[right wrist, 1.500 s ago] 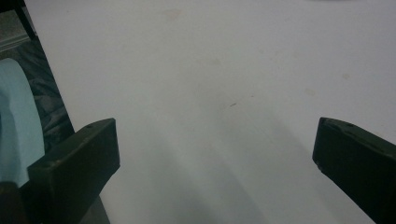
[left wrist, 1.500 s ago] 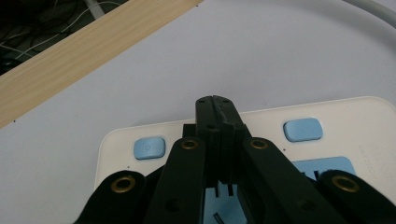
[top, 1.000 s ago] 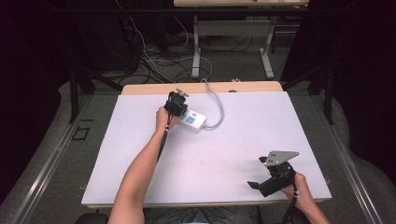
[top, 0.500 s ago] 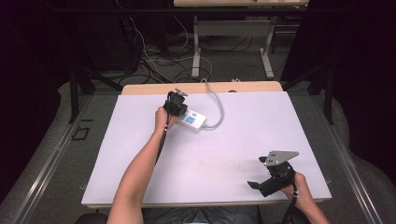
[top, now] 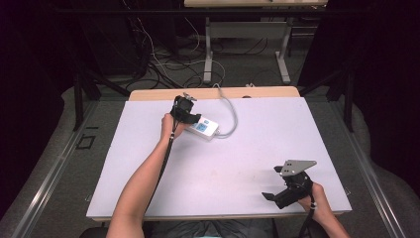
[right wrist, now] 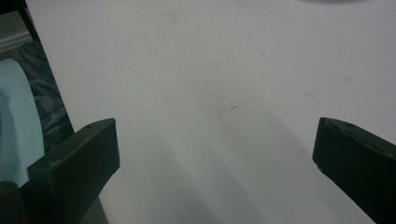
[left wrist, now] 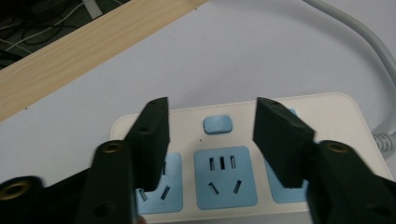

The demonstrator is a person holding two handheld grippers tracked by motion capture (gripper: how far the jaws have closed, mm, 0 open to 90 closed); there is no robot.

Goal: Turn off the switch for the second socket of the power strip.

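Left gripper point(left wrist: 212, 140) jaws, just opening over the strip's point(left wrist: 243, 158) switch point(left wrist: 217, 124), could snag it; right gripper point(right wrist: 215, 154) idles open.

A white table point(top: 237, 163) bears a white power strip point(top: 205, 129) near its far edge.

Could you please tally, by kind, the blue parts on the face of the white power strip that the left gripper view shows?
On the power strip:
Blue sockets: 3, the middle one in full, the two beside it partly hidden behind the jaws
Blue switch button: 1
Total: 4
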